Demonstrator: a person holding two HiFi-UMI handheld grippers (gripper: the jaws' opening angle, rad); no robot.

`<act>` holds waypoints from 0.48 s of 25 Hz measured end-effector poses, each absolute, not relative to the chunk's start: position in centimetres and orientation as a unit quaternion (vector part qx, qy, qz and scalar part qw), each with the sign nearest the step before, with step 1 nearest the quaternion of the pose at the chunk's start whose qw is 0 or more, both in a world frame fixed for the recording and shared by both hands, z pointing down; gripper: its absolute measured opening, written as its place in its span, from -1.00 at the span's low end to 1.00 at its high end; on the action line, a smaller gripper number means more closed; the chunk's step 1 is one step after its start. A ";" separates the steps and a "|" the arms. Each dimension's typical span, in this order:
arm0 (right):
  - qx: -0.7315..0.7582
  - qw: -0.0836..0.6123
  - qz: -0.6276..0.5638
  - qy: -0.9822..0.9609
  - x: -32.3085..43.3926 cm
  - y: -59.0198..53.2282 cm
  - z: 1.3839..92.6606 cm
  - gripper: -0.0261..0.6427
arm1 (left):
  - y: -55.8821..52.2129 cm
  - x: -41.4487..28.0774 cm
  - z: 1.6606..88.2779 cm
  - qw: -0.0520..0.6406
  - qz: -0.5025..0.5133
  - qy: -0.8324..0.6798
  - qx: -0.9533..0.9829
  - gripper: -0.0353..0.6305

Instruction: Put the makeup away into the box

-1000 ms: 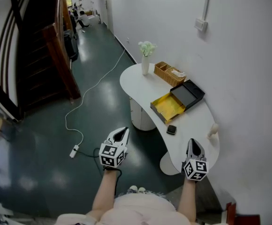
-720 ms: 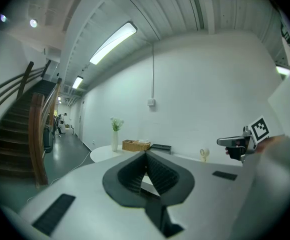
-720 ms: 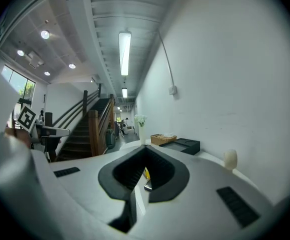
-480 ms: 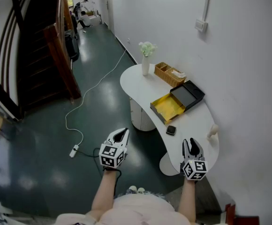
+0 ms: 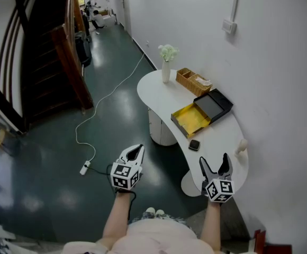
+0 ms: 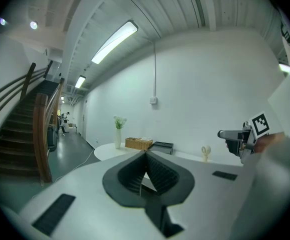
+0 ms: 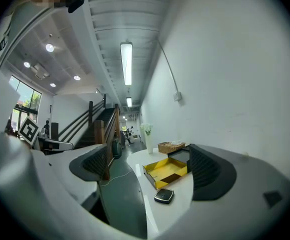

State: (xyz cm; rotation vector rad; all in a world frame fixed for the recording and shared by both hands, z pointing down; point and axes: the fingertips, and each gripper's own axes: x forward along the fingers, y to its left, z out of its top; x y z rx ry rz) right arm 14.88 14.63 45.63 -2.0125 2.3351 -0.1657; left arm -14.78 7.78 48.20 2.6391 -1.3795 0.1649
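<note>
The right gripper (image 5: 215, 162) fingers have just been opening and stand wide and empty. Its view frames the black compact (image 7: 164, 196) on the worktop (image 5: 153, 89), just before the open yellow box (image 7: 166, 173). The left gripper (image 6: 146, 156) fingers are pressed together and empty, and its own body hides the compact.

Head view high above, facing steeply down on the table (image 5: 156, 91), left gripper view level, well off to its side, right gripper view level, near its end, all three sharing table and box (image 5: 190, 119).
</note>
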 end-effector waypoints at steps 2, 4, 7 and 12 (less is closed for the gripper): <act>-0.653 0.028 -0.058 0.755 15.0 14.7 45.7 0.59 | 7.9 -15.1 48.1 0.081 0.056 -0.464 0.880 -0.82; -0.655 0.028 -0.060 0.752 15.2 14.7 45.8 0.61 | 8.1 -15.3 48.1 0.082 0.056 -0.467 0.879 -0.82; -0.661 0.029 -0.056 0.748 15.8 14.8 45.7 0.61 | 8.5 -15.5 48.2 0.084 0.057 -0.471 0.876 -0.82; -0.672 0.035 -0.052 0.738 16.7 14.8 46.0 0.61 | 9.3 -15.3 49.4 0.090 0.057 -0.473 0.875 -0.82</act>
